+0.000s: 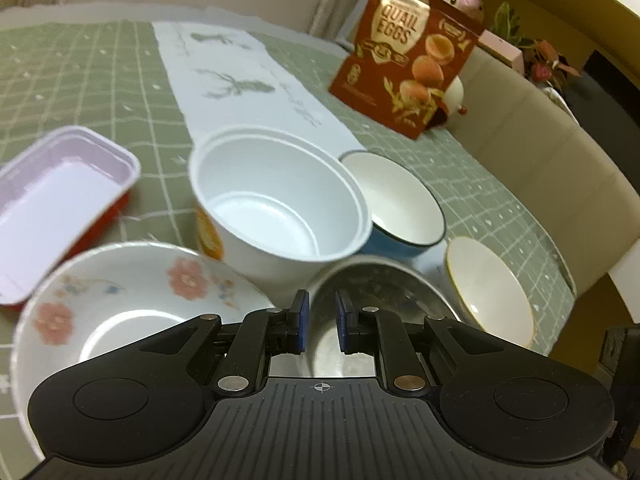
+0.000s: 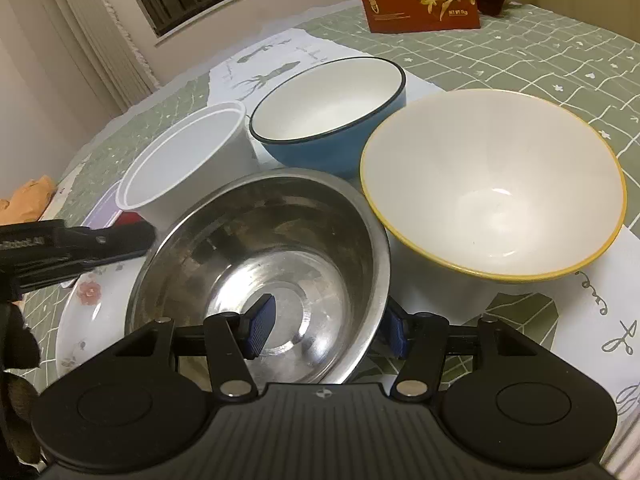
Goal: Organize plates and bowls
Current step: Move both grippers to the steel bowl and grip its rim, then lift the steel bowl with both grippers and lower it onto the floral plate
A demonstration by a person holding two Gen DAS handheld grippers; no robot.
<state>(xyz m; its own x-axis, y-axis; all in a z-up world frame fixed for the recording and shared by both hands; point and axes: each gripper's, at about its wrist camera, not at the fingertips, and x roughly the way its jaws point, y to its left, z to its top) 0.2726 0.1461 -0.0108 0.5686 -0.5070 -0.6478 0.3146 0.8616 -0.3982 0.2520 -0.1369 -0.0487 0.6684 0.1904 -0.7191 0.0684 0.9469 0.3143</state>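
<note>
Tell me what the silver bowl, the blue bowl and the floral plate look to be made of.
Silver bowl: metal, likely stainless steel; mirror-like reflections with a faintly brushed sheen.
Blue bowl: probably glazed ceramic or enamel; glossy blue outside, smooth white inside, thin dark rim.
Floral plate: likely glazed porcelain or melamine; shiny white surface with printed pink flowers.

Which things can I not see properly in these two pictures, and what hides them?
- Left wrist view: steel bowl, near part hidden by the left gripper; whether its pads pinch the rim is unclear.
- Right wrist view: flowered plate, mostly covered by the steel bowl and the right gripper.
- Right wrist view: red box, top cut off by the upper edge.
- Left wrist view: pink tray, cut off at the left edge.
</note>
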